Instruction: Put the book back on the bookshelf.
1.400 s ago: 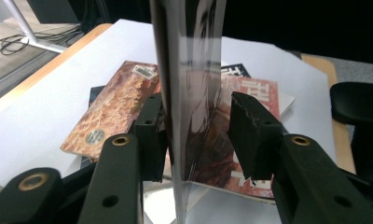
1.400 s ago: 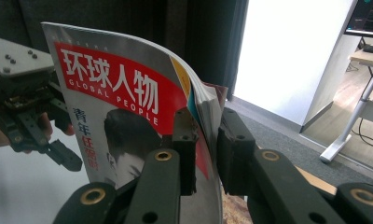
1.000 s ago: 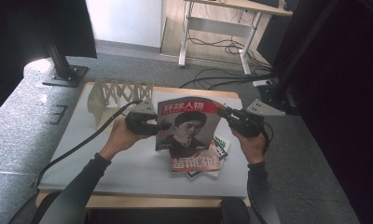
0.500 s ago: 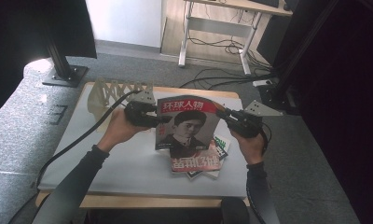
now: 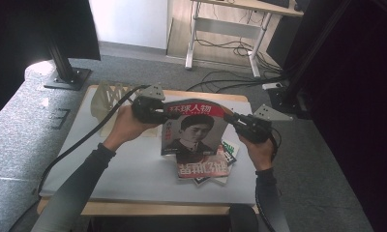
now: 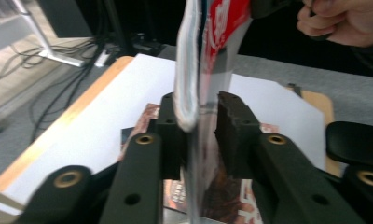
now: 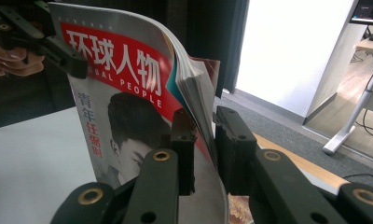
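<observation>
Above table (image 5: pixel 133 169): magazine (image 5: pixel 194 128) upright; left gripper (image 5: pixel 158 112) jaws just closing on left edge, right gripper (image 5: pixel 230 118) clamped right edge.

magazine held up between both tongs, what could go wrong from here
1. The magazine is held upright by its two side edges, and in the right gripper view its pages fan and bend, so it may sag or slip out.
2. The left tongs have just been closing on the edge, with a gap showing beside the paper; the hold may be loose.
3. If dropped, it would land on the magazines below and scatter them.
</observation>
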The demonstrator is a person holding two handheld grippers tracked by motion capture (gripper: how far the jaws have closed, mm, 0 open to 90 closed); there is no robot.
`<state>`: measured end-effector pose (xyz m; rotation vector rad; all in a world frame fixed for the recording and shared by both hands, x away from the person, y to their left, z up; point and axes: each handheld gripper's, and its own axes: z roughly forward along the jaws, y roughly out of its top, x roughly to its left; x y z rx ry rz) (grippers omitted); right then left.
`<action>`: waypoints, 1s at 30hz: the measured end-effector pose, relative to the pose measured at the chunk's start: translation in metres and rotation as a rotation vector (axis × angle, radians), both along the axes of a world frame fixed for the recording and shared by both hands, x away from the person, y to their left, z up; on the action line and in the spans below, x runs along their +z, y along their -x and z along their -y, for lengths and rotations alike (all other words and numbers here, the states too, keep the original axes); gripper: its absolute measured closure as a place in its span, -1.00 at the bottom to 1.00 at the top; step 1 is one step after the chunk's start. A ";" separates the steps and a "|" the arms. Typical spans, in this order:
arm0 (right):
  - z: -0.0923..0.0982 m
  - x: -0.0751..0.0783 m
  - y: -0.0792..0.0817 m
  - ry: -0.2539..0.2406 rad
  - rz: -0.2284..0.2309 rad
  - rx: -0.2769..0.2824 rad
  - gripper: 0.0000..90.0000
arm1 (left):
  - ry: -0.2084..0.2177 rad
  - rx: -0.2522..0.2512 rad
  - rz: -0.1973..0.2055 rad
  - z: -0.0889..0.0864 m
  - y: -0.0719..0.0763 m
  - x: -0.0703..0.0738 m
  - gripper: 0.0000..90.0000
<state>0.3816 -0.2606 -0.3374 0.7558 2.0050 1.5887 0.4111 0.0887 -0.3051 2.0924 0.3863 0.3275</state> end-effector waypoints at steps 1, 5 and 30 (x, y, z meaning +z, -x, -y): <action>0.000 -0.001 0.000 0.003 -0.002 -0.001 0.68 | 0.002 0.002 -0.002 0.001 0.000 0.000 0.76; 0.002 -0.003 0.000 0.010 -0.006 -0.011 0.64 | -0.011 -0.002 0.005 0.001 0.000 0.000 0.88; 0.028 -0.073 -0.003 0.065 -0.171 -0.214 -0.24 | -0.021 -0.004 0.006 0.000 -0.002 -0.001 0.91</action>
